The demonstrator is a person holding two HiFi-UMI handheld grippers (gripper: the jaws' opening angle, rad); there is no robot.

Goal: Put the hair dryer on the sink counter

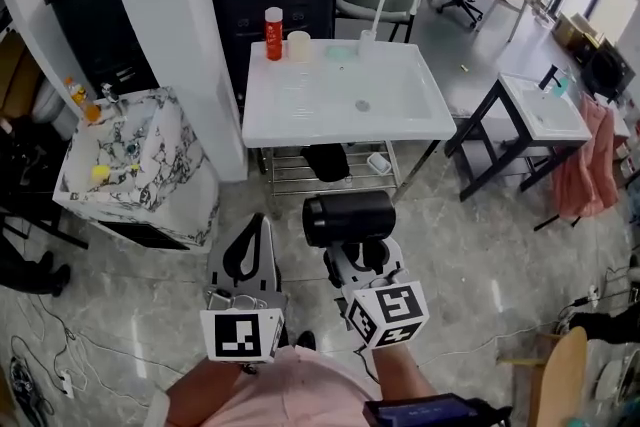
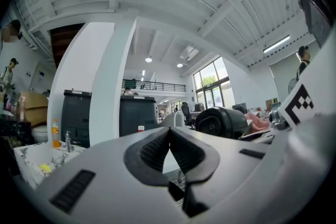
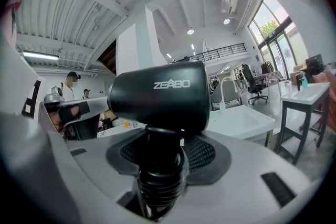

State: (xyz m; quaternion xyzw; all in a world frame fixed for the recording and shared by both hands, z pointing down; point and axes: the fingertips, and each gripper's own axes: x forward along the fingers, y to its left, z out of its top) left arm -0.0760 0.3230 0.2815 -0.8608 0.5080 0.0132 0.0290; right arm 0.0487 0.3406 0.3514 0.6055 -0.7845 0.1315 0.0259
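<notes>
A black hair dryer [image 1: 348, 217] stands upright with its barrel level above my right gripper [image 1: 352, 257], which is shut on its ribbed handle. In the right gripper view the hair dryer [image 3: 157, 96] fills the middle, its handle clamped between the pads of the right gripper [image 3: 161, 152]. My left gripper [image 1: 258, 227] is beside it on the left, shut, with nothing in it; in the left gripper view its tips [image 2: 169, 132] touch, and the hair dryer [image 2: 221, 122] shows to the right. The white sink counter [image 1: 300, 105] with its curved faucet [image 1: 392, 3] lies ahead, across a stretch of floor.
A red bottle [image 1: 273, 33] and a white cup [image 1: 298, 45] stand at the counter's back left. A wire rack [image 1: 295, 173] sits under it. A marble-patterned sink [image 1: 150, 177] and a white pillar [image 1: 170, 35] are at the left, another sink stand [image 1: 540, 110] at the right. Cables lie on the floor.
</notes>
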